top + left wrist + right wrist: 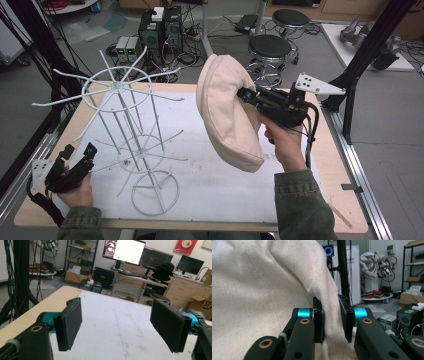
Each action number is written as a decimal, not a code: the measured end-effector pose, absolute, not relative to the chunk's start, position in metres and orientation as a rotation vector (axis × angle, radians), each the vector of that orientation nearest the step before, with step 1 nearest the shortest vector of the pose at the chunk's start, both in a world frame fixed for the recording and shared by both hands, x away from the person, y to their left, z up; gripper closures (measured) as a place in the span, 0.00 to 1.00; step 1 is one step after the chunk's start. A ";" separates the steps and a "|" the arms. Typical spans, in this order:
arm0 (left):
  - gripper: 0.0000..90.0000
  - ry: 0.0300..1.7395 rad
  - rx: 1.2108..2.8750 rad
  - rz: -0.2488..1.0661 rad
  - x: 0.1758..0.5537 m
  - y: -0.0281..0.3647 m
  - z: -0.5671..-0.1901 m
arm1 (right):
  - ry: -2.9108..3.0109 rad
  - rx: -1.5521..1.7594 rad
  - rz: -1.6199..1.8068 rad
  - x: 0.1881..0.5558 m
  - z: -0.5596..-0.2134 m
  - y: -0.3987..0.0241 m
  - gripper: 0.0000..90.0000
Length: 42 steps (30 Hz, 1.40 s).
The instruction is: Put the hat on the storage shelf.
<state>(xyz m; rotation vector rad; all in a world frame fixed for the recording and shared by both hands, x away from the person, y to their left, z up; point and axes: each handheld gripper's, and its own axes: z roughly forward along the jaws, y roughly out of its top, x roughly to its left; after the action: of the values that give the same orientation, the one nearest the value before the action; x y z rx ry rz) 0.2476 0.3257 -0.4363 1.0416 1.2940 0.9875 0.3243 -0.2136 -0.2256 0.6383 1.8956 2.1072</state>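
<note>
A cream cloth hat point(225, 112) hangs in the air above the right half of the table, held up by its edge. My right gripper point(246, 95) is shut on it; in the right gripper view a fold of the hat point(262, 290) is pinched between the two black pads point(349, 320). A white wire rack point(127, 130) with spreading prongs stands upright on the left half of the white mat point(220, 190). My left gripper point(80, 152) rests low at the table's left front, beside the rack's base, open; its pads point(71, 321) stand wide apart with nothing between them.
The wooden table's edge point(190, 86) runs behind the rack. Black frame posts point(367, 50) rise at the right and left. Round stools point(270, 47), boxes and cables sit on the floor beyond the table.
</note>
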 end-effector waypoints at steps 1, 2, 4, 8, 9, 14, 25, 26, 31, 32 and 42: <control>0.29 1.295 1.043 0.986 0.247 0.326 -0.436 | 1.895 0.633 2.110 0.324 -0.223 -0.213 0.87; 0.29 1.294 1.041 0.987 0.248 0.326 -0.436 | 1.892 0.625 2.118 0.323 -0.220 -0.213 0.87; 0.29 1.295 1.042 0.985 0.248 0.326 -0.436 | 1.879 0.609 2.125 0.322 -0.214 -0.212 0.87; 0.29 1.291 1.043 0.985 0.248 0.325 -0.436 | 1.869 0.584 2.140 0.319 -0.202 -0.210 0.87; 0.29 1.290 1.044 0.985 0.248 0.325 -0.436 | 1.867 0.582 2.140 0.318 -0.199 -0.209 0.87; 0.29 1.292 1.047 0.983 0.248 0.325 -0.436 | 1.867 0.538 2.155 0.316 -0.182 -0.204 0.86; 0.29 1.290 1.050 0.980 0.249 0.324 -0.437 | 1.888 0.447 2.159 0.305 -0.144 -0.180 0.86; 0.29 1.291 1.049 0.981 0.249 0.324 -0.437 | 1.889 0.434 2.164 0.304 -0.140 -0.177 0.86; 0.29 1.291 1.047 0.980 0.249 0.324 -0.437 | 1.911 0.400 2.151 0.302 -0.131 -0.161 0.85; 0.29 1.291 1.047 0.979 0.249 0.325 -0.437 | 1.924 0.396 2.145 0.302 -0.130 -0.158 0.85; 0.29 1.293 1.045 0.974 0.250 0.325 -0.437 | 1.989 0.360 2.128 0.301 -0.129 -0.125 0.83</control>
<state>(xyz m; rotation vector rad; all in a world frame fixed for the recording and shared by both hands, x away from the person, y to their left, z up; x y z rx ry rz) 0.2495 0.3255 -0.4371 1.0450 1.2932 0.9743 0.3009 -0.1253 -0.1295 0.3602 1.9891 2.1282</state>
